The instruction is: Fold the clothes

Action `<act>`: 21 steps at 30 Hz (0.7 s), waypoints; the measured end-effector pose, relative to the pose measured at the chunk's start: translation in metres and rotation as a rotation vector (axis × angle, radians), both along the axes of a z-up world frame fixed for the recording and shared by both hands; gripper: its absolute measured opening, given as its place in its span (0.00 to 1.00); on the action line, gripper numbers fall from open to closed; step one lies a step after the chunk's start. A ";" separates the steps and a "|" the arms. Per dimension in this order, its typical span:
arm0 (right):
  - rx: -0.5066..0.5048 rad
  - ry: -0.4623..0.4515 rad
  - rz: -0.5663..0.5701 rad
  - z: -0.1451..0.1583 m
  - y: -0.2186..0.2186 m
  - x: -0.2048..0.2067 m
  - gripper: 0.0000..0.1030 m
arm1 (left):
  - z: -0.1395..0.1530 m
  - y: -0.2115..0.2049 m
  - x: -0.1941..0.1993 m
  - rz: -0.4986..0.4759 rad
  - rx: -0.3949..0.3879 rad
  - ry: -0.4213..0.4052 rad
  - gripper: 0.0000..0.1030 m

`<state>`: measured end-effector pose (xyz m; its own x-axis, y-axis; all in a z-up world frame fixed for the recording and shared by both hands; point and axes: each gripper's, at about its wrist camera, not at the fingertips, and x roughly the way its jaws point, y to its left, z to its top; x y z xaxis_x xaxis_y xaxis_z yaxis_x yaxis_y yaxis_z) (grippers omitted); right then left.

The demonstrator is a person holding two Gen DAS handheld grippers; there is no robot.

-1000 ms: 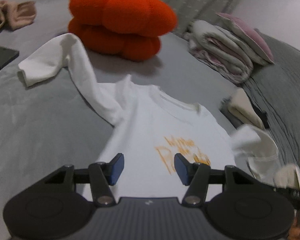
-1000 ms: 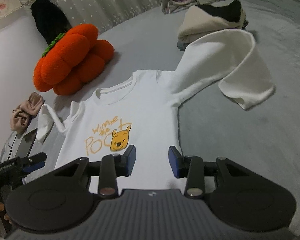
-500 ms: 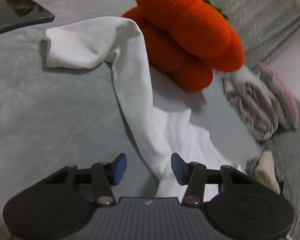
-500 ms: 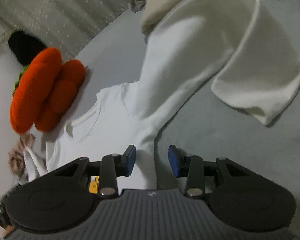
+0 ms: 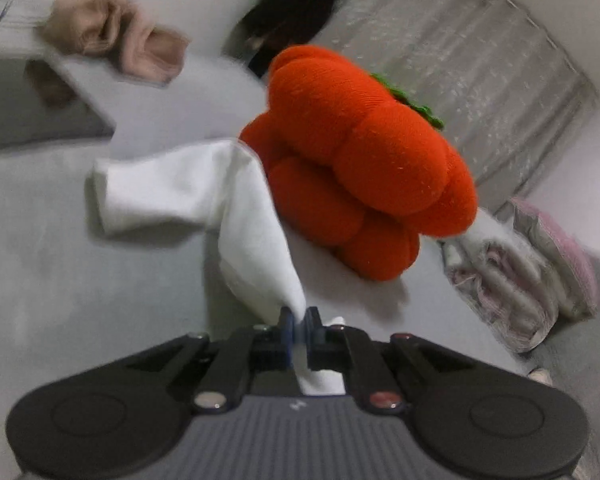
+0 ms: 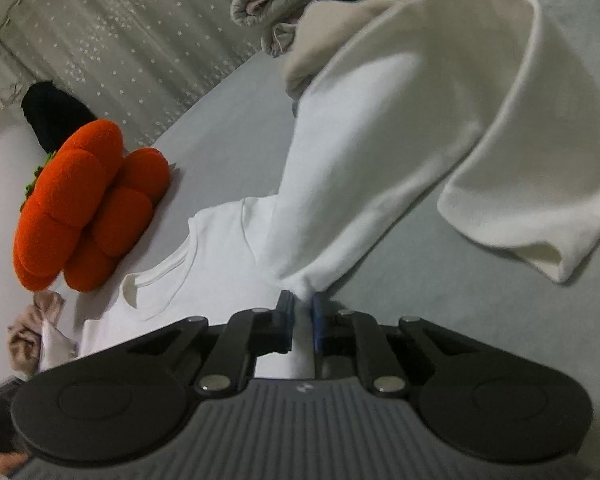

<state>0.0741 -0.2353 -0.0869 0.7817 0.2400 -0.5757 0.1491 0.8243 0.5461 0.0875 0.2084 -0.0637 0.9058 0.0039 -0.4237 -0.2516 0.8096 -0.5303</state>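
With both tongs closed down on white cloth, the fold looks ready to start. Left gripper (image 5: 299, 322): jaws shut on the shirt where the left sleeve (image 5: 204, 196) meets the body; a tuft of fabric stands up between the blue pads. Right gripper (image 6: 301, 306): jaws closing, with the pads already pinching a gathered nub of cloth at the root of the right sleeve (image 6: 420, 152).

Location: white long-sleeved shirt (image 6: 204, 256) lies front-up on the grey bedcover (image 6: 440, 300), neckline toward the orange pumpkin cushion (image 5: 364, 160). Each sleeve runs outward and doubles back on itself near the cuff. Stacks of folded laundry (image 5: 520, 272) sit beyond the right sleeve, touching or just beside it; I cannot tell which.

Handling judgement: soft knit, light, no stiffness. It bunches at the pinch and will drape and trail from wherever it is lifted. Not fragile; unlikely to slip from the pads once gathered, though a thin single layer could pull free under a sharp tug.

Grip points: sleeve roots suit bringing the sleeves across the chest. Risk: the doubled cuffs may stay creased, and the free sleeve length may drag on the bedcover.
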 end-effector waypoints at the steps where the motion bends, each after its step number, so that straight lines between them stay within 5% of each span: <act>1: -0.027 -0.005 0.010 0.001 0.003 0.001 0.11 | -0.002 -0.003 0.003 -0.003 0.034 0.025 0.06; 5: -0.075 -0.010 0.045 0.000 0.009 0.006 0.14 | -0.011 -0.006 0.011 -0.035 0.053 0.141 0.08; 9: -0.027 -0.010 0.066 0.006 0.002 0.005 0.19 | 0.000 -0.001 0.003 -0.024 0.031 0.154 0.34; 11: -0.022 -0.025 0.072 0.013 0.002 0.001 0.19 | 0.009 -0.004 -0.004 -0.040 0.052 0.118 0.39; 21: -0.182 -0.112 0.243 0.027 0.064 -0.025 0.23 | 0.011 -0.079 -0.038 -0.454 0.230 0.005 0.72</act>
<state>0.0496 -0.1717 -0.0595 0.7754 0.3281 -0.5395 -0.1166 0.9141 0.3883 0.0492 0.1289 -0.0526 0.8359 -0.2956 -0.4625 0.1504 0.9337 -0.3248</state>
